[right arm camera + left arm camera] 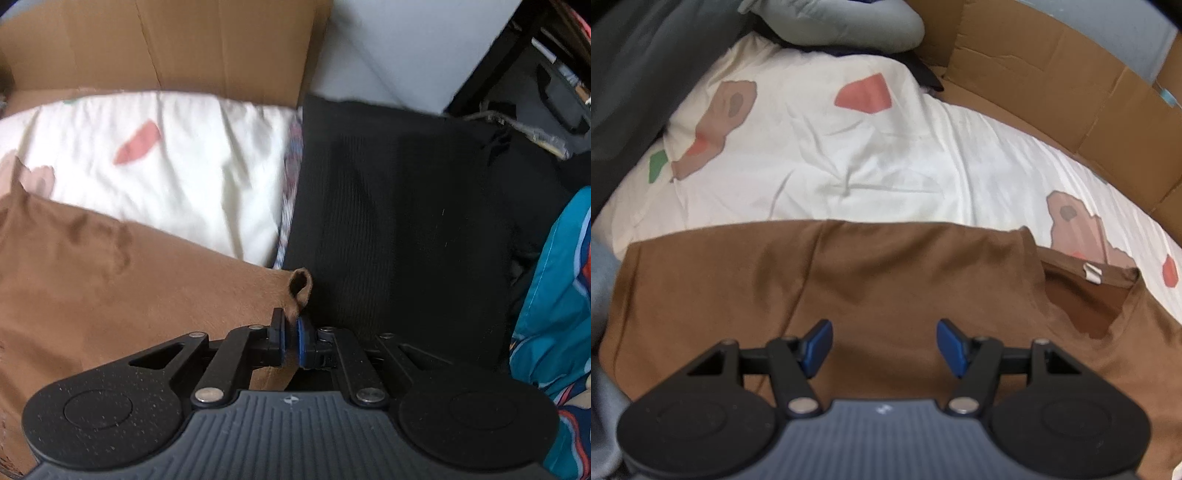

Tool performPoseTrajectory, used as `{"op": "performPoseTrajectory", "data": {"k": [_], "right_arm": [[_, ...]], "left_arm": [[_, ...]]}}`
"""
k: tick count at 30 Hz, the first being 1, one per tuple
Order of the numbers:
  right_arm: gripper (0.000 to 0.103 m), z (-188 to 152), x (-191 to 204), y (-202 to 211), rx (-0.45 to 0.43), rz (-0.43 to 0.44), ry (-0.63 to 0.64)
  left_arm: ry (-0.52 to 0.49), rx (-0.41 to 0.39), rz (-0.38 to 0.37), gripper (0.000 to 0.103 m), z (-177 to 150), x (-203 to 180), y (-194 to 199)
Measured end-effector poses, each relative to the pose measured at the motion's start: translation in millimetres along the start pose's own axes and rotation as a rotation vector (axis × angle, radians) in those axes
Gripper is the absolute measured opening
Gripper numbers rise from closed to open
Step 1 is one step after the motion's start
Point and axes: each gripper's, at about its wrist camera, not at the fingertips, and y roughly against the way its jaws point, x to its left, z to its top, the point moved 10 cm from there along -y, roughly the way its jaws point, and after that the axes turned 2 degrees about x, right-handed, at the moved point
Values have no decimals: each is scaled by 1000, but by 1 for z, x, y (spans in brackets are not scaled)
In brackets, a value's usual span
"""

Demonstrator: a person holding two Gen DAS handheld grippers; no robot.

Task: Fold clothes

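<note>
Cream cotton bedding with brown and red patches covers the surface, flattened corrugated cardboard standing at its far edge. Across the near part lies a soft brown T-shirt, neckline to the right. Above it the left gripper hangs wide, empty. At the shirt's right edge, beside ribbed black fabric, the right gripper pinches a looped brown fold.

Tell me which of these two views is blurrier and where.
Right wrist view: motion smear across the quilt and shirt, while the right claw stays sharp. Left wrist view: only mildly soft, with fisheye bending of the cardboard.
</note>
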Motion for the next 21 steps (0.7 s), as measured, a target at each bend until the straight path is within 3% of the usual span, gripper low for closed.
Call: {"op": "performPoseTrajectory", "data": {"k": [5,8,12,21], "right_arm": [[13,1,-1,4,-17,14,-5],[30,6,-2,13,-51,11,-22],[31,21,-1,33,-153,-37,-5],[34,42,52,20,-159,86,104]], "left_arm": [[5,-7,10,65,3,5,1],[-12,-25,30,65,6,5,3],[-65,-56,66,63,16,5,6],[-208,-60,75,59,42,3,3]]}}
